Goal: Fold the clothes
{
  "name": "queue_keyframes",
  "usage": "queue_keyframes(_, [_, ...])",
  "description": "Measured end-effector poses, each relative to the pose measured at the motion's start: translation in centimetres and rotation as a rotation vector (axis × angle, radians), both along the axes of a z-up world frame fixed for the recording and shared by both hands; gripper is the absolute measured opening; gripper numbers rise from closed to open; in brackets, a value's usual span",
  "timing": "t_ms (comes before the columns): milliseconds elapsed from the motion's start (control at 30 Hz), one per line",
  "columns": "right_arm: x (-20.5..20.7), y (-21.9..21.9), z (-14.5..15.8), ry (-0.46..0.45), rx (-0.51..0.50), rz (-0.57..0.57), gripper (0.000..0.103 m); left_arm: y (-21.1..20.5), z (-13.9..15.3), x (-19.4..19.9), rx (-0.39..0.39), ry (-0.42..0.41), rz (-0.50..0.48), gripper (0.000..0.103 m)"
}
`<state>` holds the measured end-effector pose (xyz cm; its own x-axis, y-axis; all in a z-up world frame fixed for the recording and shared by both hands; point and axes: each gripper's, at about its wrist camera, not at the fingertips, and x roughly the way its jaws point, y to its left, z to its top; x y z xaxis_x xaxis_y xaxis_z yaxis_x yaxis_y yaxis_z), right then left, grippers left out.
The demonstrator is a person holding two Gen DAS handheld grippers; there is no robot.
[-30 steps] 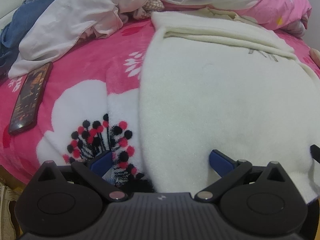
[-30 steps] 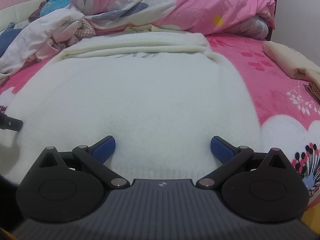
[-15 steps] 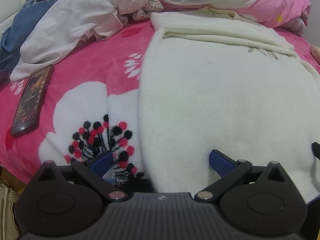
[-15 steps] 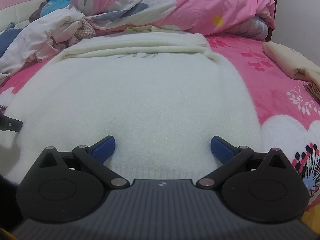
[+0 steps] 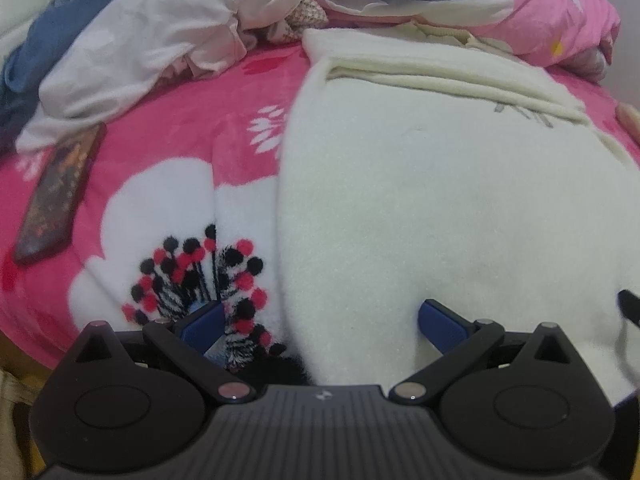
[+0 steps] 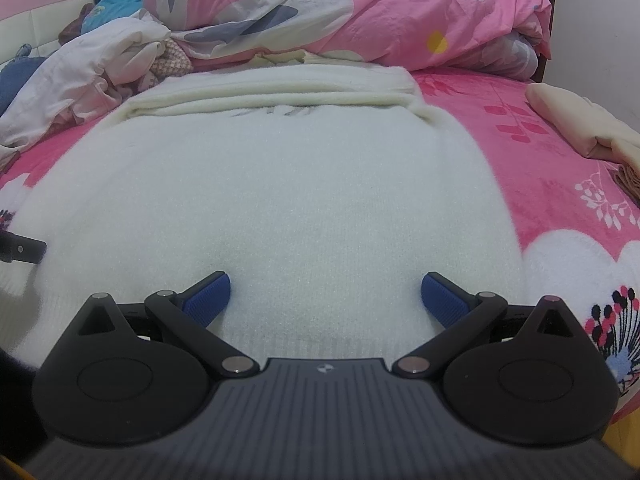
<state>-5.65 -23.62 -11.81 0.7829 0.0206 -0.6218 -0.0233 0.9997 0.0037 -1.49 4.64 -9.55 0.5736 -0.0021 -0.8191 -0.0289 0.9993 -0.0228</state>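
Through the left wrist camera I see my left gripper (image 5: 320, 326) with its blue-padded fingers spread wide, holding nothing. It sits low over the near left corner of the fluffy cream-white knitted sweater (image 5: 440, 208): the right pad lies over the sweater's hem, the left pad over the pink plush blanket with white flower prints (image 5: 168, 152) just beside the sweater's left edge. The sweater lies flat on that blanket, its far end folded over into a thick band. Left of the sweater, well apart from it, a dark flat phone with a patterned case (image 5: 56, 196) rests on the blanket. Beyond the sweater's far left corner a crumpled white cotton garment (image 5: 152, 40) is heaped up, with a blue garment (image 5: 44, 48) further left of it.

Through the right wrist camera my right gripper (image 6: 326, 298) also has its fingers wide apart, gripping nothing, both pads over the sweater (image 6: 280, 192) just inside its ribbed near hem. Behind the sweater's folded far end bunches a pink quilt with grey and yellow patches (image 6: 360, 12). To the sweater's right, well apart from it, lies a folded pale beige cloth (image 6: 580, 124) on the blanket (image 6: 540, 168). At the sweater's left edge a black part of the other gripper shows.
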Motion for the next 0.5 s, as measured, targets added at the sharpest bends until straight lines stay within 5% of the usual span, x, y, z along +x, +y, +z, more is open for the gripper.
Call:
queue_keyframes(200, [0.1, 0.0, 0.0, 0.005, -0.004, 0.003, 0.102, 0.9, 0.3, -2.2, -0.043, -0.024, -0.061, 0.103])
queue_keyframes(500, [0.4, 0.1, 0.0, 0.017, -0.001, 0.004, 0.102, 5.0, 1.7, -7.4, -0.238, -0.117, -0.128, 0.101])
